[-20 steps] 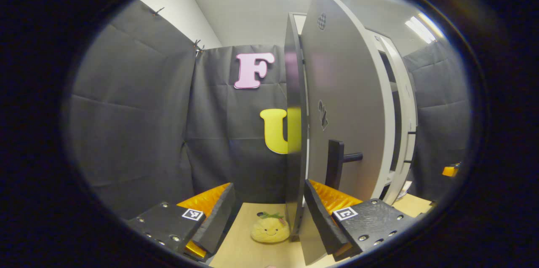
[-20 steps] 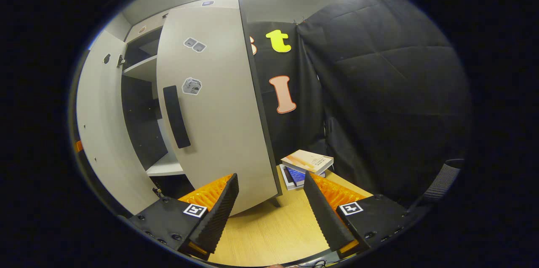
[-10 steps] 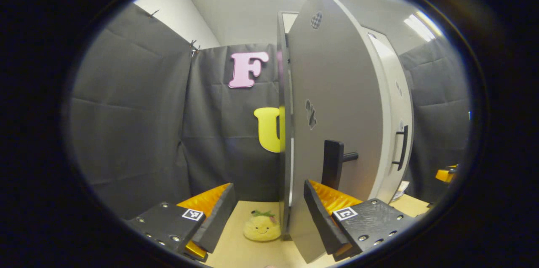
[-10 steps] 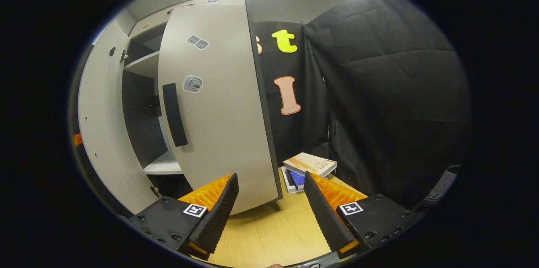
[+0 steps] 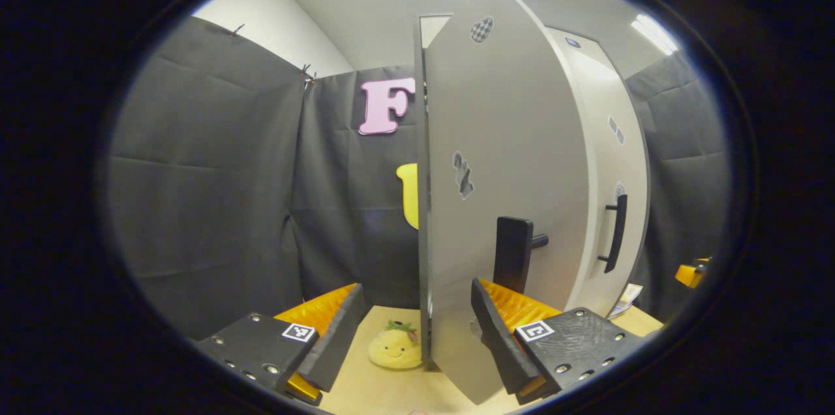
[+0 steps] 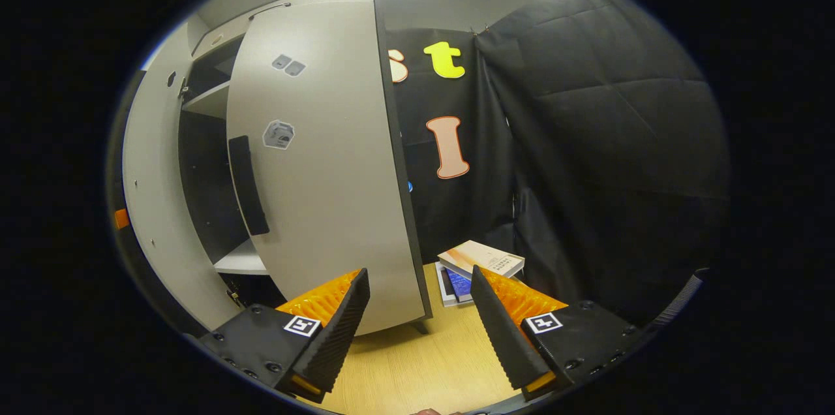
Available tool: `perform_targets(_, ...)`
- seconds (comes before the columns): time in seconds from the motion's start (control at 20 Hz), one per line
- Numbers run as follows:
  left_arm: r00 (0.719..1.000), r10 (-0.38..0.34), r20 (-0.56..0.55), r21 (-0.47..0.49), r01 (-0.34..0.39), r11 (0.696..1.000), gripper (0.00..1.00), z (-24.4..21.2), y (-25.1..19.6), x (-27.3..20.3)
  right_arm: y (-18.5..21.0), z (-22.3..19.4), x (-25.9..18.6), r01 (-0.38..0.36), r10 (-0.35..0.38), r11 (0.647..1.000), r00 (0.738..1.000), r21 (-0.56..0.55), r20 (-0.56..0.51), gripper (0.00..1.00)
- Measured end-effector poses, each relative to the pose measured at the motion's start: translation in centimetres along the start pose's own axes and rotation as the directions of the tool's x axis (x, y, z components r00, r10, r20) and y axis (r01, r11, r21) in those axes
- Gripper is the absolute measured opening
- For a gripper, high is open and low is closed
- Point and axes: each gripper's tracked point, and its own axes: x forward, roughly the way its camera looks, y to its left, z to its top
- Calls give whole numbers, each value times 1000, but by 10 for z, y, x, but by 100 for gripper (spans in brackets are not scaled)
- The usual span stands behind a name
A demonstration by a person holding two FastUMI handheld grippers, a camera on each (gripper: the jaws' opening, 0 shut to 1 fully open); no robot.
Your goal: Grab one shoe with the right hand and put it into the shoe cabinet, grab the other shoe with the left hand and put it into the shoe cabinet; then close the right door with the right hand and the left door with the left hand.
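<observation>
Two cabinet doors (image 5: 509, 193) (image 6: 319, 160) ajar, both grippers' (image 5: 417, 343) (image 6: 421, 330) jaws apart, empty.

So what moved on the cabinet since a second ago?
The right door swung further toward shut, so less of the inside shows past it. The left door also turned a little. Both grippers, left and right, stayed open, holding nothing. The books and plush toy stayed put.
</observation>
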Motion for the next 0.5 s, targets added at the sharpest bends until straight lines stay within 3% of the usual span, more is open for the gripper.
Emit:
perform_targets(0.35, 999, -42, -1, -29, 42, 999, 94, 0, -87, 29, -32, 21, 35, -38, 38, 999, 999, -14, 5, 98)
perform_targets(0.5, 1000, 15, 4, 1, -15, 1000, 94, -2, -112, 21, -45, 28, 53, -94, 94, 995, 996, -42, 5, 98)
